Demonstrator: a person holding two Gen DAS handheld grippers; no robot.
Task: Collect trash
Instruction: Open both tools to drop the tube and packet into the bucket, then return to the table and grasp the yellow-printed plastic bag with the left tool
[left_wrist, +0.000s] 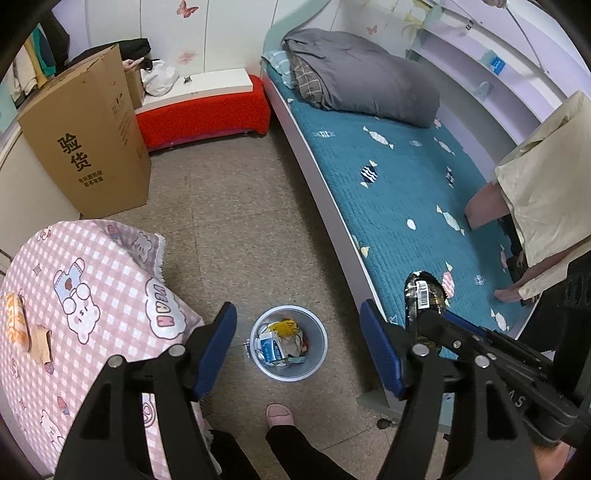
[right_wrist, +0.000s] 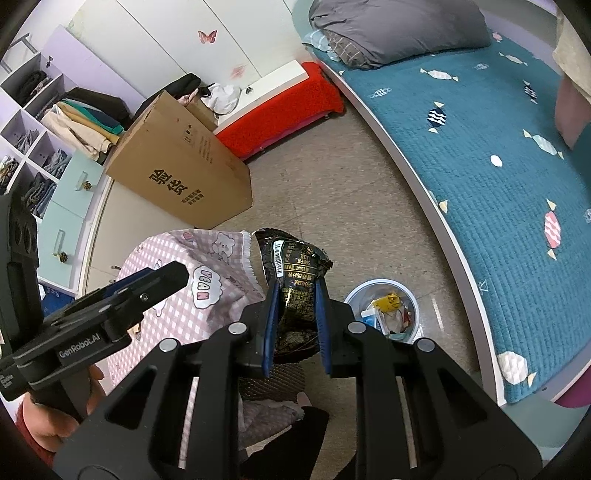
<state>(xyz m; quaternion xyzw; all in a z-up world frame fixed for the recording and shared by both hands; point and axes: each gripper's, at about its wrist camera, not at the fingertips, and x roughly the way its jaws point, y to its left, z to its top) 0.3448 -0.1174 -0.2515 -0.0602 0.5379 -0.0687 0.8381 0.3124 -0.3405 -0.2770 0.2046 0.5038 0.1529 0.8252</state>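
A small grey trash bin (left_wrist: 320, 341) stands on the floor between the table and the bed, with several wrappers and papers inside. My left gripper (left_wrist: 297, 308) hangs above it, open, with nothing between its blue fingers. My right gripper (right_wrist: 297, 286) is shut on a crumpled black snack wrapper (right_wrist: 291, 258) with a barcode, held up left of the bin (right_wrist: 355, 292). In the left wrist view that wrapper (left_wrist: 421, 295) shows at the right, over the bed's edge. An orange wrapper (left_wrist: 14, 321) and a brown scrap (left_wrist: 40, 339) lie on the pink checkered tablecloth (left_wrist: 92, 280).
A tall cardboard box (left_wrist: 88, 147) stands on the floor behind the table. A red bench (left_wrist: 207, 114) sits at the back. The bed (left_wrist: 399, 192) with a teal cover runs along the right; a person's legs (left_wrist: 484, 206) rest on it. A slippered foot (left_wrist: 279, 415) is near the bin.
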